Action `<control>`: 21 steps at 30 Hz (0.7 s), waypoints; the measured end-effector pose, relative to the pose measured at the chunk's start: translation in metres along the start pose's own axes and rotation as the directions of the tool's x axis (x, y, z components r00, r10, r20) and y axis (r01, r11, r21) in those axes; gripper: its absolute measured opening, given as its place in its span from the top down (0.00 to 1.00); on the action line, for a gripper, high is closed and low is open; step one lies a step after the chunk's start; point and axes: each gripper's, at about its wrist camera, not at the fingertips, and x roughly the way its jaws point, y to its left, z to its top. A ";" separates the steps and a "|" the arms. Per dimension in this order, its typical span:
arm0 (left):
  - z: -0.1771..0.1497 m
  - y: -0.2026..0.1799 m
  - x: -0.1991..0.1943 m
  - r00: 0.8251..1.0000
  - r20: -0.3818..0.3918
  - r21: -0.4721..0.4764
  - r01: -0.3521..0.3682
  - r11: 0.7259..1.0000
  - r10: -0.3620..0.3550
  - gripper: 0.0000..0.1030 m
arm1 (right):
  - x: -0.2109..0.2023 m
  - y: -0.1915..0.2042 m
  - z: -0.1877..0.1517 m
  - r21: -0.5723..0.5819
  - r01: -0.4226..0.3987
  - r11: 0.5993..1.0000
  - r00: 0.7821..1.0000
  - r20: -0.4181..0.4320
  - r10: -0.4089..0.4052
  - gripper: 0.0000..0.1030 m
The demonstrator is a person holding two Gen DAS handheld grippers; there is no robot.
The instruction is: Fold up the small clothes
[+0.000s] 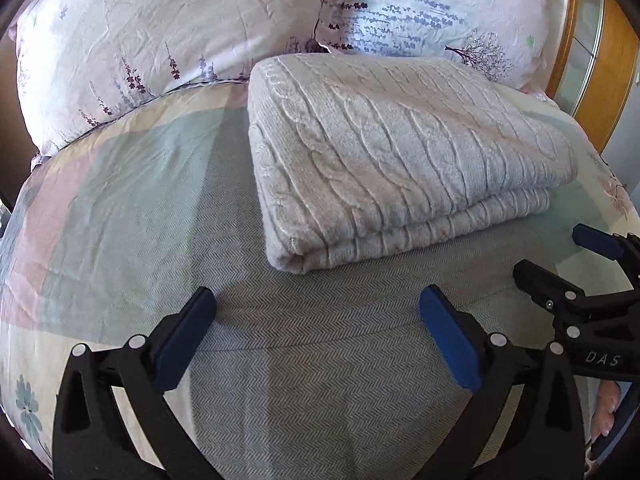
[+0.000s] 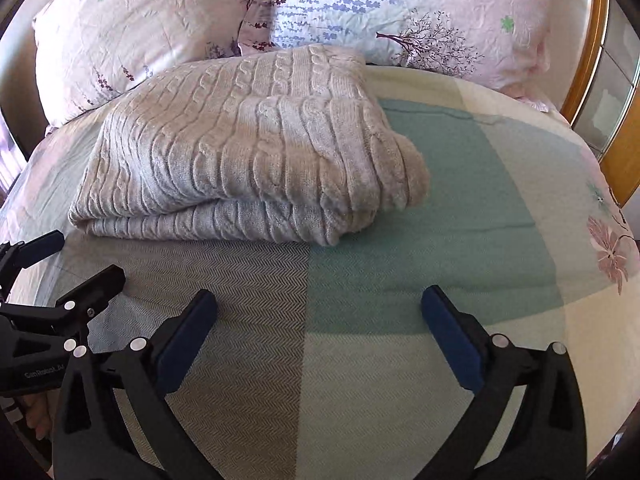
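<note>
**Folded knit on the bed, both grippers empty**

We see a pale cable-knit garment (image 1: 404, 152) lying folded in a thick stack on the patterned bed cover (image 1: 120, 208), just in front of two floral pillows (image 1: 132, 36). We judge the folding close to done; the next move would call for squaring the loose rounded corner on the right, or fetching another piece. Our left gripper (image 1: 318, 336) and right gripper (image 2: 320, 336) hover near the stack's front edge, jaws spread wide, holding and touching nothing.

Left tongs (image 1: 318, 334) and right tongs (image 2: 320, 334) side by side, both spread wide, empty.
</note>
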 end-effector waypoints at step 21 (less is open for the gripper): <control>0.000 0.000 -0.001 1.000 0.000 -0.001 0.000 1.000 0.000 0.02 | 0.001 0.000 0.001 0.001 0.001 1.000 1.000 0.003 -0.001 0.01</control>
